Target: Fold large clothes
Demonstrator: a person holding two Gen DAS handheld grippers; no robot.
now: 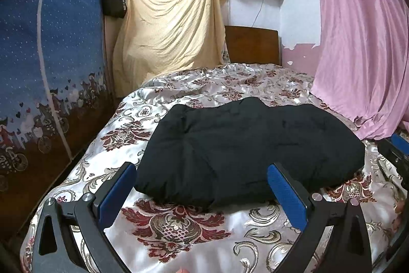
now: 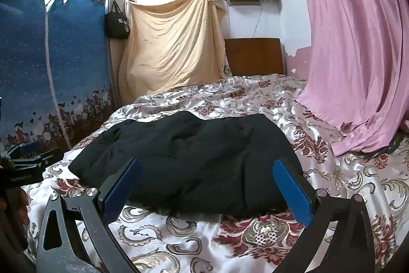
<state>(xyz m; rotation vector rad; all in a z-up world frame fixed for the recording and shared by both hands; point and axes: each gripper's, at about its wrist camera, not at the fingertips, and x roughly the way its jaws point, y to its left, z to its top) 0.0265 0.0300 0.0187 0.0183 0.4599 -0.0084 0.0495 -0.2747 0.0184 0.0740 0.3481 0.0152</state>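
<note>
The bed (image 1: 179,229) fills the lower half of both views, covered in a shiny white spread with dark red and grey flower scrolls. A pink curtain (image 1: 358,42) hangs along the 3 o'clock side and its hem spills onto the spread. At 9 o'clock stands a blue fabric wardrobe (image 1: 51,55) with a white zip line and a cartoon border at its foot. A yellow sheet (image 1: 171,24) is draped over the wall at 12 o'clock, with a black bag (image 1: 114,1) hanging just beside it at its 9 o'clock edge and a brown headboard (image 1: 251,44) at its 3 o'clock side.

The black padded garment (image 1: 250,152) lies folded into a thick, puffy bundle in the middle of the bed, long side running from 9 to 3 o'clock. Its near edge rests on the spread just beyond both tools.

The left tool (image 1: 202,193) has its blue-padded fingers spread wide and grips nothing; the garment's near 9 o'clock corner sits between and beyond the tips, not pinched. The right tool (image 2: 207,189) is likewise wide open with nothing in it, its tips framing the garment's near edge toward 3 o'clock. Whether either tool touches the cloth cannot be told. Each tool shows at the side edge of the other's view.
</note>
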